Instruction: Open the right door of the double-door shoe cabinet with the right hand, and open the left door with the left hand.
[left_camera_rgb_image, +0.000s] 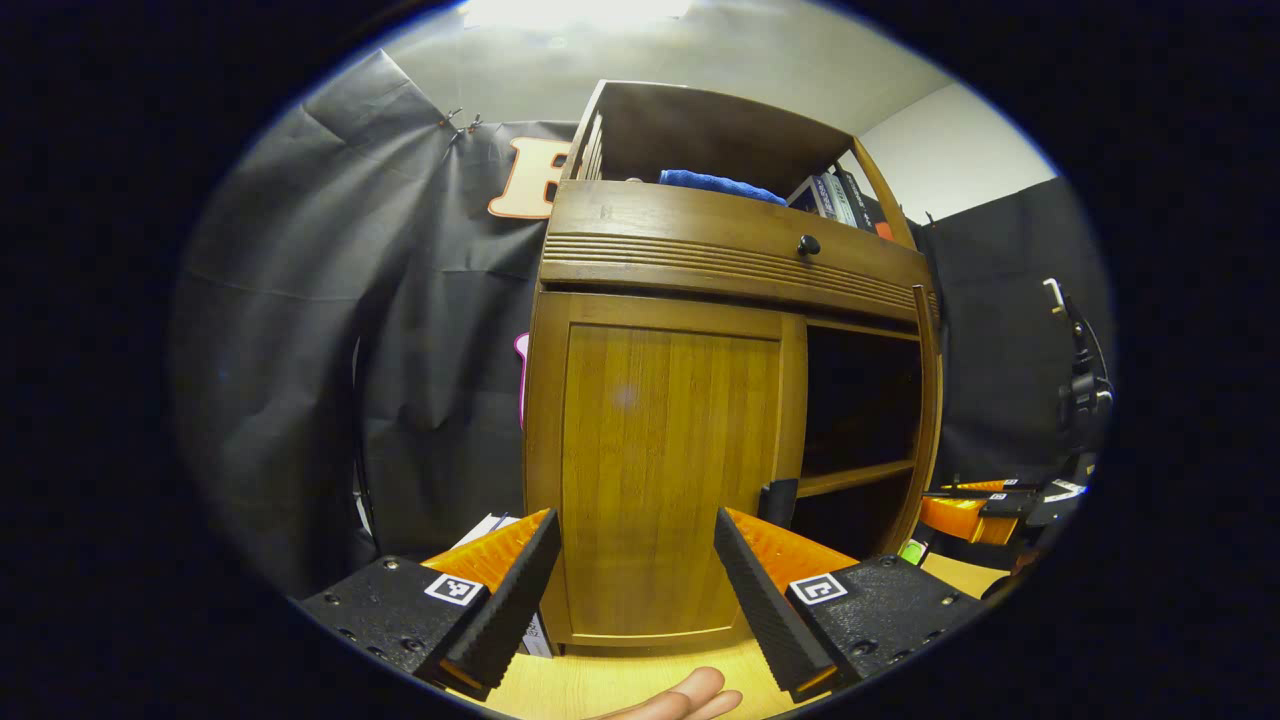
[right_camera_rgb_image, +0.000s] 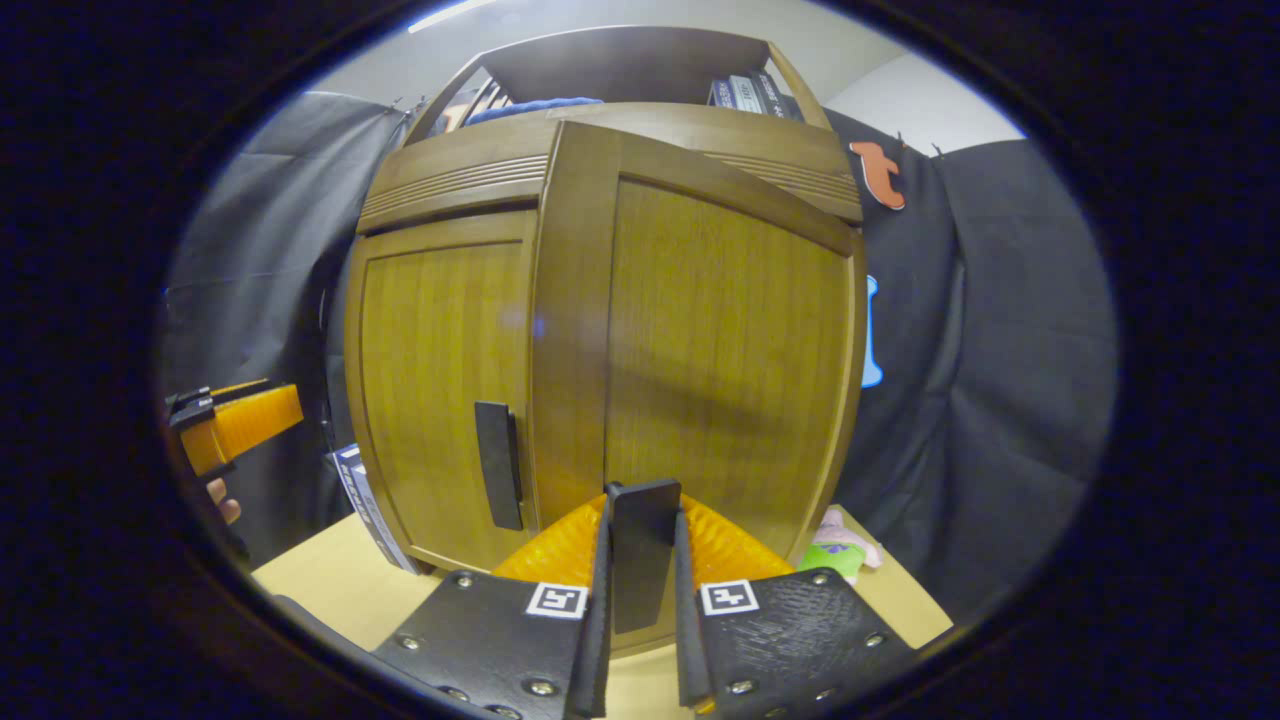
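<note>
The wooden shoe cabinet (left_camera_rgb_image: 650, 230) stands on a light table. In the left gripper view its left door (left_camera_rgb_image: 660, 470) is closed, and its dark handle (left_camera_rgb_image: 778, 500) sits at the door's right edge. The right side gapes dark, with a shelf (left_camera_rgb_image: 855, 478) inside. My left gripper (left_camera_rgb_image: 635, 520) is open just in front of the left door, touching nothing. In the right gripper view the right door (right_camera_rgb_image: 720, 350) is swung out, and my right gripper (right_camera_rgb_image: 642, 510) is shut on its dark handle (right_camera_rgb_image: 642, 560). The left door's handle (right_camera_rgb_image: 497, 465) and the left gripper (right_camera_rgb_image: 235, 420) appear to the left there.
The open top shelf holds a blue cloth (left_camera_rgb_image: 720, 183) and books (left_camera_rgb_image: 835, 195), above a drawer knob (left_camera_rgb_image: 808, 244). A boxed item (right_camera_rgb_image: 362, 495) leans by the cabinet's left side. A plush toy (right_camera_rgb_image: 840, 548) lies on the table (right_camera_rgb_image: 320, 580). Fingers (left_camera_rgb_image: 690, 700) rest below. A stand (left_camera_rgb_image: 1080, 390) rises at right.
</note>
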